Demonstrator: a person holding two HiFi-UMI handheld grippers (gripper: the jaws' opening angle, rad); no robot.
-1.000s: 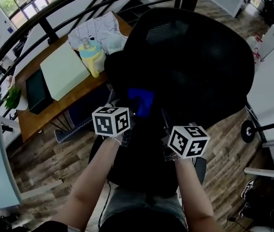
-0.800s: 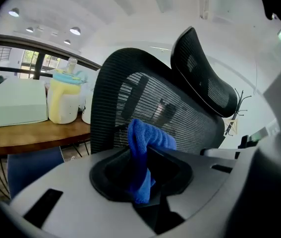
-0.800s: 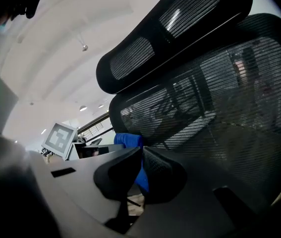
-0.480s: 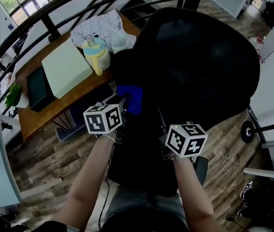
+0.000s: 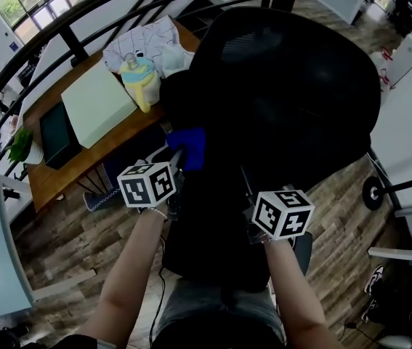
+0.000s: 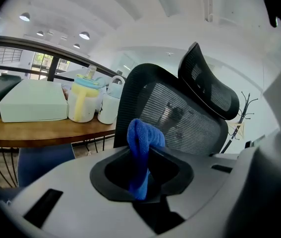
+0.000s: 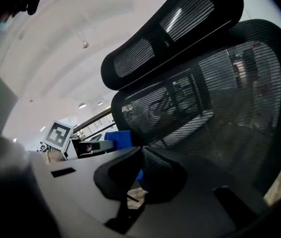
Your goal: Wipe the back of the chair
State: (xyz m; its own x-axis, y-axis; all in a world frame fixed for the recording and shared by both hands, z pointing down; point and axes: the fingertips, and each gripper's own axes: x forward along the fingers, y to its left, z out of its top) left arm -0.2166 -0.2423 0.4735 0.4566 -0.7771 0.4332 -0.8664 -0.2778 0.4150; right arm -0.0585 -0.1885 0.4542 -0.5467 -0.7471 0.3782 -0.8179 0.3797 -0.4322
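My left tongs (image 6: 141, 165) pinch the blue cloth (image 6: 141, 135). My right tongs (image 7: 139, 168) are pressed together on nothing. Over the last 1 second the cloth has slid left across the black mesh chair back (image 5: 293, 100) to its left edge, so I judge this stroke is spent. Open mesh lies to the right, while the tabletop (image 5: 49, 173) and yellow bottle (image 5: 139, 82) crowd the left.

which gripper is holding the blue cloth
The left gripper, its jaws shut on the blue cloth; the right gripper has its jaws together on nothing.
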